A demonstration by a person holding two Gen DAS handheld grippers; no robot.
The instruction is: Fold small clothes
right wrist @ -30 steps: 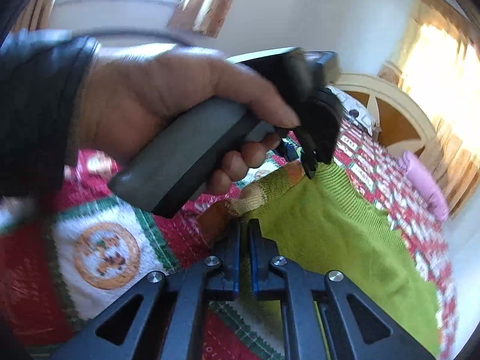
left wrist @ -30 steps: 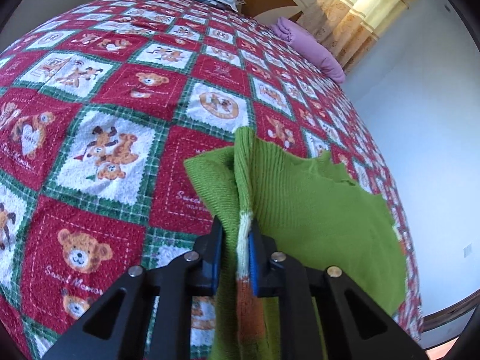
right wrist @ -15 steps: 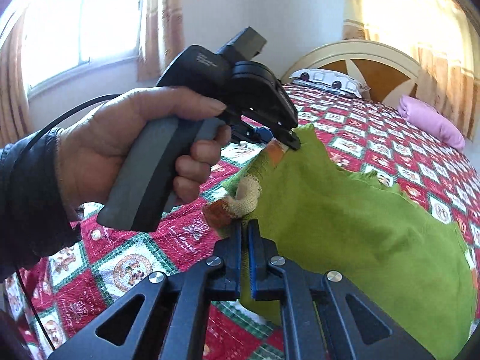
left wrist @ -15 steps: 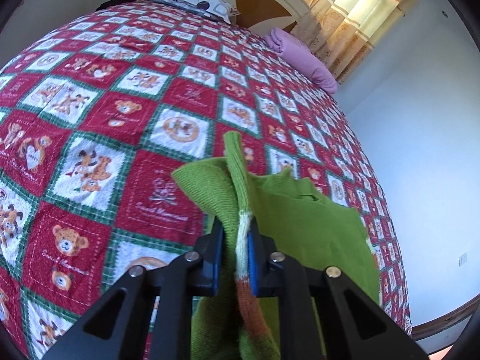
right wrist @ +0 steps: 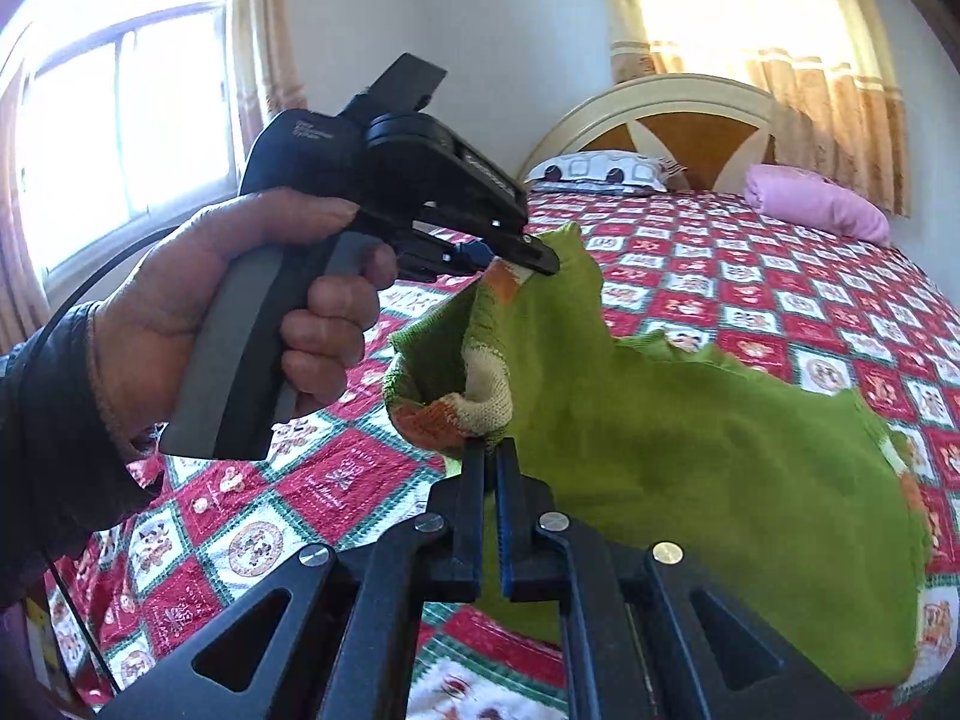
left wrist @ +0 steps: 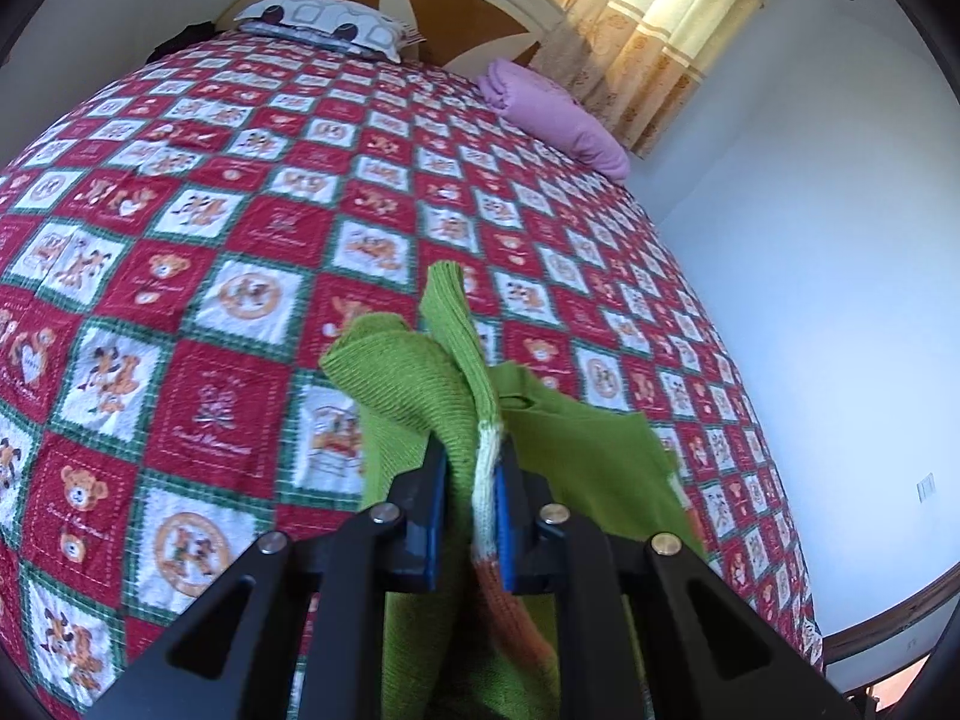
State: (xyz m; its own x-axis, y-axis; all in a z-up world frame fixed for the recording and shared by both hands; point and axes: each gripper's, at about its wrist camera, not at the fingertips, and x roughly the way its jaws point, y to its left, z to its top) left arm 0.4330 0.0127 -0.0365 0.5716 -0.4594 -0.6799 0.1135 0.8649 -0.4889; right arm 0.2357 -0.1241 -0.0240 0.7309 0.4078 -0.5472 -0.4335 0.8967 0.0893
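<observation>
A: What are you failing to see?

B: The green knit sweater point(right wrist: 690, 438) is running off under both grippers, so its lower part is hidden from you.

A: And the jaws?

B: Your left gripper point(left wrist: 471, 480) is pinching the striped cuff; your right gripper point(right wrist: 489, 468) is clamping the sweater's edge, lifting it above the teddy-bear quilt point(left wrist: 240, 312). A pink pillow point(right wrist: 816, 204) is lying near the headboard point(right wrist: 678, 126).

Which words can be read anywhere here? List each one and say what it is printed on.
None can be read for certain.
Bedspread: script under the motifs in the red squares, too blurred to read.
Left hand-held gripper: small pale print on its black housing, too small to read.
Green sweater: no text.
</observation>
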